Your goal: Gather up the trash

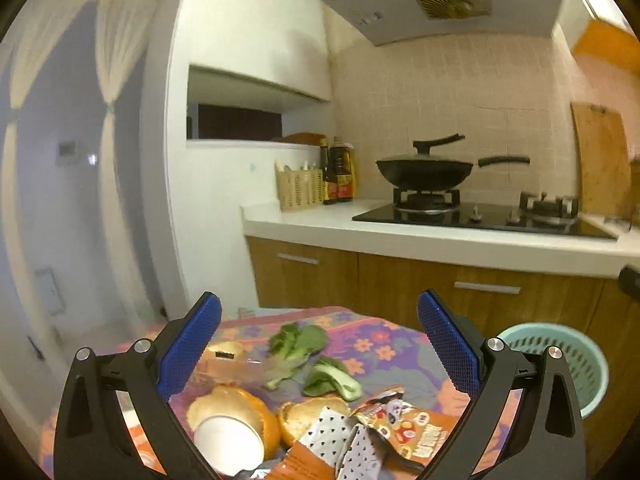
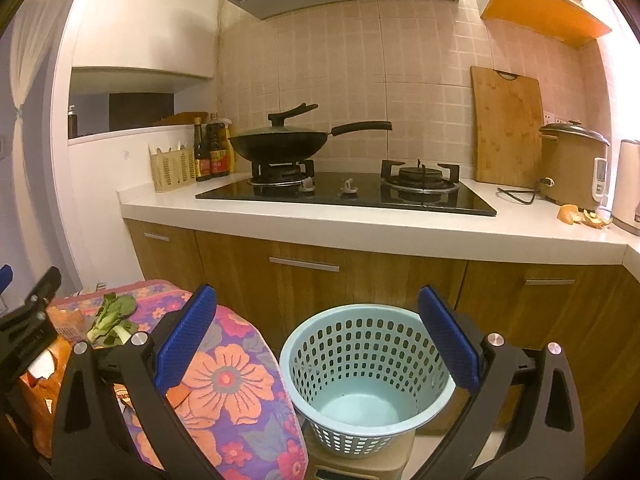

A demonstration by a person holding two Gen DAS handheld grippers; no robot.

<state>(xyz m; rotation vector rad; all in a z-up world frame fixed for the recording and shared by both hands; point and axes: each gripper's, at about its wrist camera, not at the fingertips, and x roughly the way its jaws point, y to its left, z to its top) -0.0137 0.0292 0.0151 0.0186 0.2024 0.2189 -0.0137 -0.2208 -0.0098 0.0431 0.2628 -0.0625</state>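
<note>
Trash lies on a flowered cloth [image 1: 372,344]: orange peels [image 1: 232,404], a white paper cup [image 1: 228,442], snack wrappers [image 1: 404,428], a clear plastic bag [image 1: 232,364] and green bok choy leaves [image 1: 298,344]. My left gripper [image 1: 320,344] is open and empty above this pile. A light blue perforated basket [image 2: 368,376] stands right of the cloth, empty. My right gripper [image 2: 318,344] is open and empty just above the basket's rim. The left gripper's body [image 2: 28,320] shows at the left edge of the right wrist view.
A white counter [image 2: 360,224] with wooden cabinets stands behind. On it are a black stove [image 2: 348,194] with a wok [image 2: 280,144], sauce bottles [image 2: 212,152], a utensil holder [image 2: 172,170], a cutting board [image 2: 508,128], a rice cooker [image 2: 572,164] and orange peels [image 2: 584,216].
</note>
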